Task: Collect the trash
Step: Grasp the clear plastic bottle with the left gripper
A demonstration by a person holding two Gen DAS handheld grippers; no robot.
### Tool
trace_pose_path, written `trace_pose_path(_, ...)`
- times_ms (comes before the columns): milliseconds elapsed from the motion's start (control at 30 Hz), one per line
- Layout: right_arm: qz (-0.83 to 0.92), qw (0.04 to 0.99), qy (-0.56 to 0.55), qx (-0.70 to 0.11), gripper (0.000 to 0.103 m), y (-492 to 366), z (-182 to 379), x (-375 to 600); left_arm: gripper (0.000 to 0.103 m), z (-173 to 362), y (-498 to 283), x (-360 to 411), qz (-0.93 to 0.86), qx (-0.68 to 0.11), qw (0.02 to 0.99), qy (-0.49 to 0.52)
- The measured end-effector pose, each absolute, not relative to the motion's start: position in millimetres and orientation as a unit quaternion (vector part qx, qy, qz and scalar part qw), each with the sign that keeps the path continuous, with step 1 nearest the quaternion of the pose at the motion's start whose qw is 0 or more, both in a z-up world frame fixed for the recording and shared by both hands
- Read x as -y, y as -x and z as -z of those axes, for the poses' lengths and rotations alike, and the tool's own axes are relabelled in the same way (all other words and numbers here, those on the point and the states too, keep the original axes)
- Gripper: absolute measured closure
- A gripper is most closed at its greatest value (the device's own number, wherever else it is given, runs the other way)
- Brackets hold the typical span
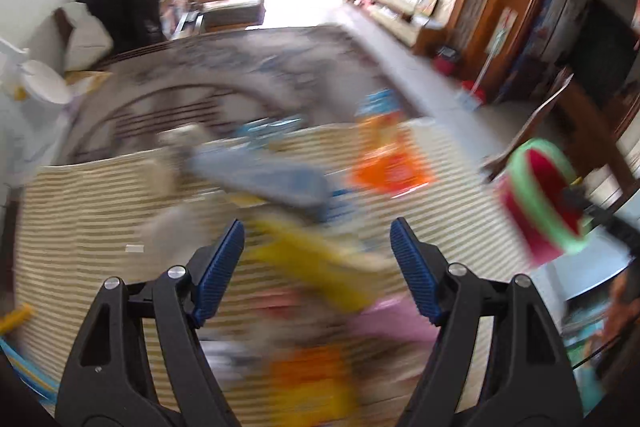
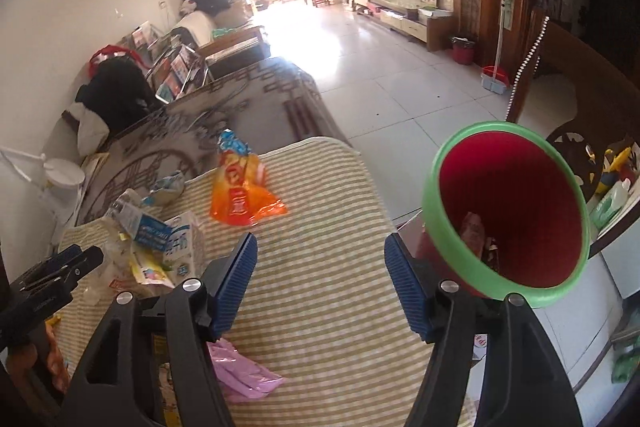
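Nearest the lens in the right wrist view, the right gripper has its blue-padded jaws spread wide with nothing between them, hovering over a striped mat of green and cream bands. Just below the left finger lies a crumpled pink bag, its long axis slanting from upper left down to lower right. To the right of the gripper a red bin with a green rim is tipped so that its mouth faces the camera; some scraps lie inside near the bottom. At the left edge the left gripper shows only as dark fingers beside a heap of wrappers and a blue-and-white carton; from here its opening cannot be judged. Farther along the mat an orange snack bag lies flat, long axis running away from the camera, its blue crimped end pointing to the far side. Beyond it, a patterned grey tabletop, then pale floor tiles. The left wrist view is heavily smeared by motion: the left gripper has its jaws wide and empty above blurred yellow, blue and pink litter, with the orange bag ahead and the bin at right.
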State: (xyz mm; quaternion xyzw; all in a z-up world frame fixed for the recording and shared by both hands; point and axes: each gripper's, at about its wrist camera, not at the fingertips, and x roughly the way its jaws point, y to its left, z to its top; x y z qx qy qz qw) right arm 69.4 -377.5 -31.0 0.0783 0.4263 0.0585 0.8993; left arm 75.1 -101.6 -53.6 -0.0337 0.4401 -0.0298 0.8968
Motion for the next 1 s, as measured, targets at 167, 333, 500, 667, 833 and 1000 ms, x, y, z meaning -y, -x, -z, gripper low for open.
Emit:
trace_pose_path(167, -0.073, 0.891, -0.072, -0.441, 0.039, -63.2, 37.7, 333.1, 0.030, 78.4, -78.4, 41.7, 0.024, -0.466, 0.882, -0.065)
trace_pose_path(333, -0.081, 0.885, -0.068, -0.453, 0.039, -54.2, 41.1, 294.0, 0.030, 115.2, -100.1, 20.0, 0.072, -0.506, 0.854, -0.101)
trace_pose_path(500, -0.072, 0.884, -0.067, -0.457, 0.038, -40.8, 41.2, 277.4, 0.030, 141.6, -123.3, 17.0, 0.094, -0.535, 0.834, -0.090)
trace_pose_path(667, -0.048, 0.882, -0.076, -0.463, 0.038, -30.1, 44.6, 275.5, 0.029, 152.5, -135.3, 12.0, 0.104, -0.547, 0.827, -0.072)
trace_pose_path(833, -0.046, 0.880, -0.075, -0.466, 0.038, -27.0, 46.0, 263.6, 0.029, 158.9, -143.8, 5.4, 0.114, -0.554, 0.824, -0.039)
trace_pose_path(1000, -0.061, 0.881, -0.056, -0.465, 0.038, -30.7, 44.9, 243.2, 0.039, 153.4, -132.8, -0.5, 0.108, -0.544, 0.832, -0.014)
